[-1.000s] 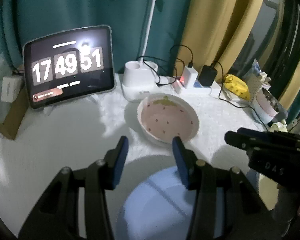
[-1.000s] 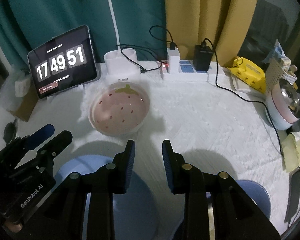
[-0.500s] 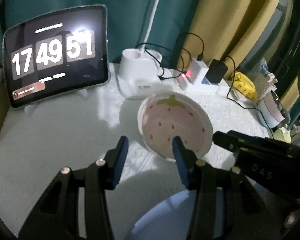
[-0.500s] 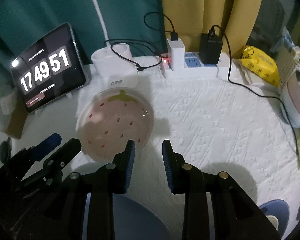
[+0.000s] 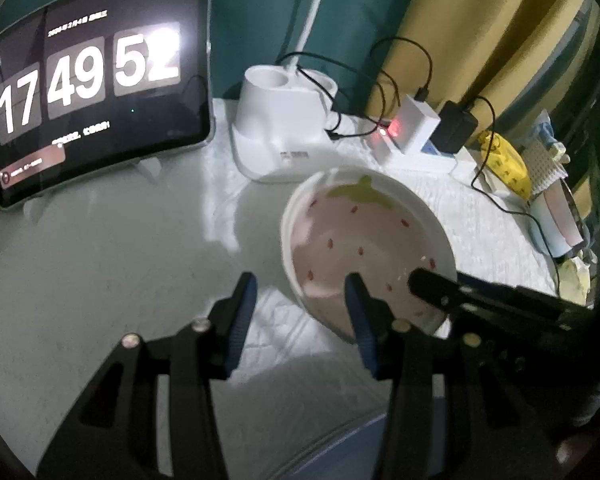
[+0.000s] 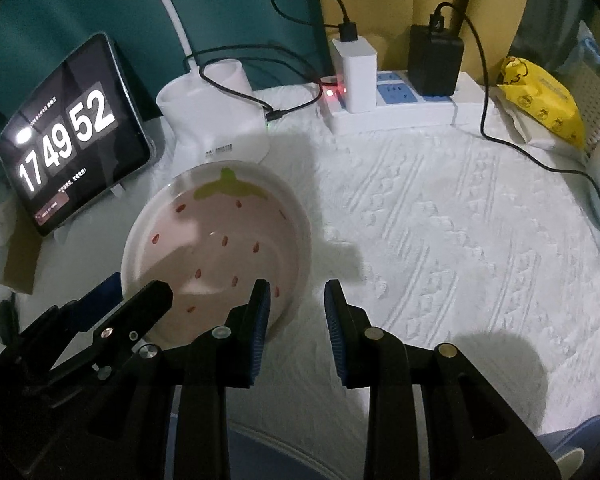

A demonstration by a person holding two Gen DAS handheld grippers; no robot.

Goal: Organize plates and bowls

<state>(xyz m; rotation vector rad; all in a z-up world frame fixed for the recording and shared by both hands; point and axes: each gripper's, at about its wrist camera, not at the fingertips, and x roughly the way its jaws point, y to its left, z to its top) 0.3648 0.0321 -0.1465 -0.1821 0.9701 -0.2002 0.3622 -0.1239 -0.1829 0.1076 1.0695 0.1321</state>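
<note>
the strawberry bowl [image 6: 216, 248], pink inside with a green leaf and red seeds painted on it, sat on the white quilted cloth [image 6: 440, 220] just in front of the white lamp base [image 6: 216, 120], well clear of the clock tablet [image 6: 72, 132] and the power strip [image 6: 400, 108] behind it. both grippers hung over its near edge from opposite sides, which read as a two-handed lift being set up: one tool for each side of the rim, so that a wide, shallow dish would not tip. the left gripper [image 5: 300, 304] had its blue pads partly apart and empty; in its own view the bowl's near left rim lay between them, with one pad over the pink inside and the other over the cloth outside, though whether either touched the wall could not be told. the right gripper [image 6: 296, 308] was set narrower, also holding nothing, with its left pad over the bowl's right edge and its other pad over bare cloth, a straddle that suited pinching the thin wall. a pale blue plate [image 5: 360, 444] showed at the bottom of both views beneath the tools, probably the place the bowl was meant to go, since the task was to gather the dishes. another blue dish [image 6: 580, 436] peeked in at the far right corner.
</note>
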